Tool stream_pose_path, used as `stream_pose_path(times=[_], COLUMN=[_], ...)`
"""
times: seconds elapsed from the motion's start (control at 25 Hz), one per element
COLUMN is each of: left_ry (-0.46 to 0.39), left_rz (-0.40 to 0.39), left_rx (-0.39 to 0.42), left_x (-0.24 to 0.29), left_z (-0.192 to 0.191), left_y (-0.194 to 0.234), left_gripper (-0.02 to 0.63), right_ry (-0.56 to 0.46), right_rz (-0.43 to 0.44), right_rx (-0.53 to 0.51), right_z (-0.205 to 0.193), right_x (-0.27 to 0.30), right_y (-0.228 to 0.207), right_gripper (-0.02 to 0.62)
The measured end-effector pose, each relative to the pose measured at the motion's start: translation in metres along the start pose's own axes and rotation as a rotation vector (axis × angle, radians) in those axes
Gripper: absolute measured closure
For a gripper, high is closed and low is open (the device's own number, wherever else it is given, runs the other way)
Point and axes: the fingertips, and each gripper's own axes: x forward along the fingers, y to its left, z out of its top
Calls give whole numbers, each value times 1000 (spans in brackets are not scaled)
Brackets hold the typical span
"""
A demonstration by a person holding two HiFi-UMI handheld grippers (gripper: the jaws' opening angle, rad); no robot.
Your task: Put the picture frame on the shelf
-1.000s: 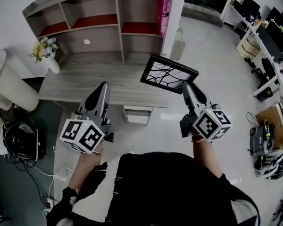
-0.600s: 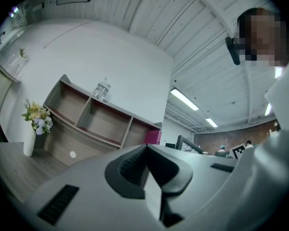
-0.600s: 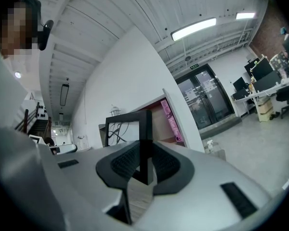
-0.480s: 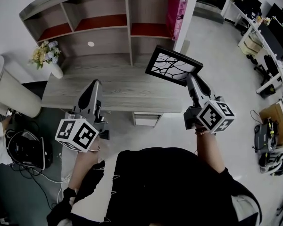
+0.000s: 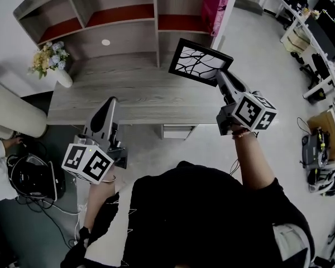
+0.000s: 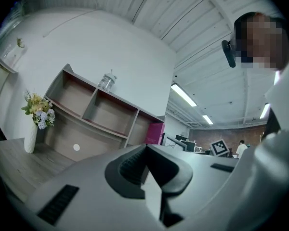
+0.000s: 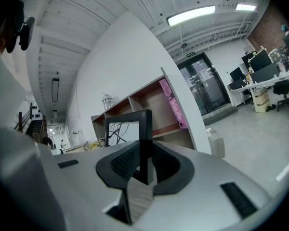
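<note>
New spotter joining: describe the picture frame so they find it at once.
Find the wooden desk with the shelf at its back. Over the desk's right end, the right gripper holds the frame by one edge. It is black-rimmed, with black branching lines on white, unlike the pink box on the shelf.
</note>
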Motion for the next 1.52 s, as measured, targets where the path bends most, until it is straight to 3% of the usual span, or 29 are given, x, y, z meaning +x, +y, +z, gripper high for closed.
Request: stream_pose_path(times=[0.32,0.52,0.92,1.52], left_ry=[42,6,-45,-77], left_rz=[29,72,149,235], left_rx=[-39,-18,-29,-12], left_x=[-18,-23,-15,-12], left_z=[-13,-2,12,28], left_y=[22,41,74,106], left_gripper=[594,594,595,594], right_ry=[94,103,188,294], right_rz=[-8,-28,-142,-229], right_rx=[-31,-46,90,31], right_z=[16,28,22,14], right_x=[63,94,162,217], right_y=[10,2,-37,-68], right_gripper=[514,514,514,512])
